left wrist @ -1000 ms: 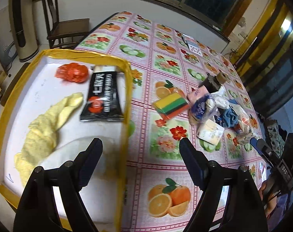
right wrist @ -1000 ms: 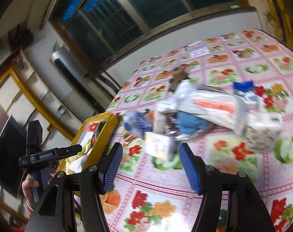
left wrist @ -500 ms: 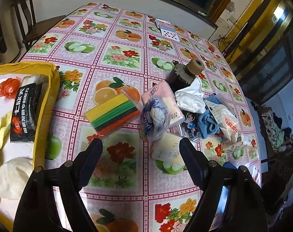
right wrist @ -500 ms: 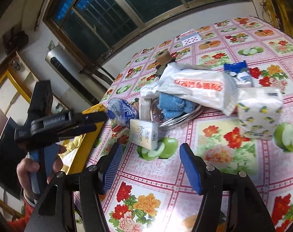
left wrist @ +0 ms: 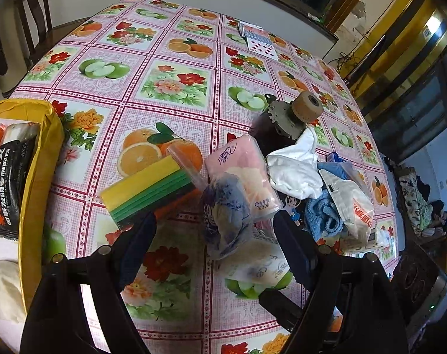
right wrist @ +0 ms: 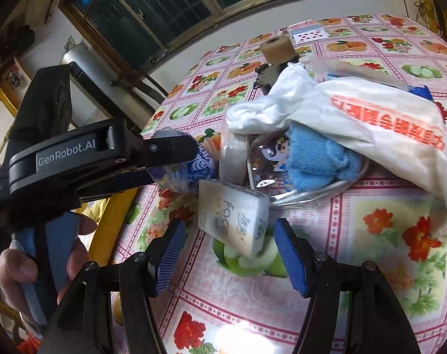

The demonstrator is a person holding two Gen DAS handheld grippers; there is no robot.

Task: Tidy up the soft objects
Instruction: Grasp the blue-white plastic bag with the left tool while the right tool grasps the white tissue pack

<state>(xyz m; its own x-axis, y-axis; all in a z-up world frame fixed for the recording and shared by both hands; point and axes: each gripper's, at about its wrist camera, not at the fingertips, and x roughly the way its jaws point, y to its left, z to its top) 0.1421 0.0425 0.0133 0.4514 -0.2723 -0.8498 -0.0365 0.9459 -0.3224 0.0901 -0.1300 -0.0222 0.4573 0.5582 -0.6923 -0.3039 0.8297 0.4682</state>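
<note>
The left gripper (left wrist: 214,227) was held with its jaws wide and empty, and the blue-and-white patterned pouch (left wrist: 226,209) lay directly between them, leaning against the pink tissue pack (left wrist: 247,171) just beyond. The right gripper (right wrist: 228,253) was likewise spread wide with nothing held, and the small "face" tissue pack (right wrist: 233,215) stood tilted between its jaws, one corner resting on the table (right wrist: 385,265).

The step in hand was judged to be a double pick from the heap, each gripper taking the soft thing in front of it for the yellow-rimmed tray (left wrist: 43,159), which lay well off to the left of the left jaws and already held a black packet (left wrist: 9,183).

For the pouch, the jaws would best be lowered around its middle and closed gently, since the thin wrapper was likely to crumple and slip if only an edge were caught. The striped sponge pack (left wrist: 148,188), just beside the left jaw, would have to be kept outside the closing. For the tissue pack, the broad flat faces were the surfaces to be pressed; a bite on a corner would probably let it pivot out. The blue towel (right wrist: 318,159) and the white plastic bag (right wrist: 371,124) lay just beyond, so a straight lift was advised before any sideways carry, lest the heap be dragged along.
</note>
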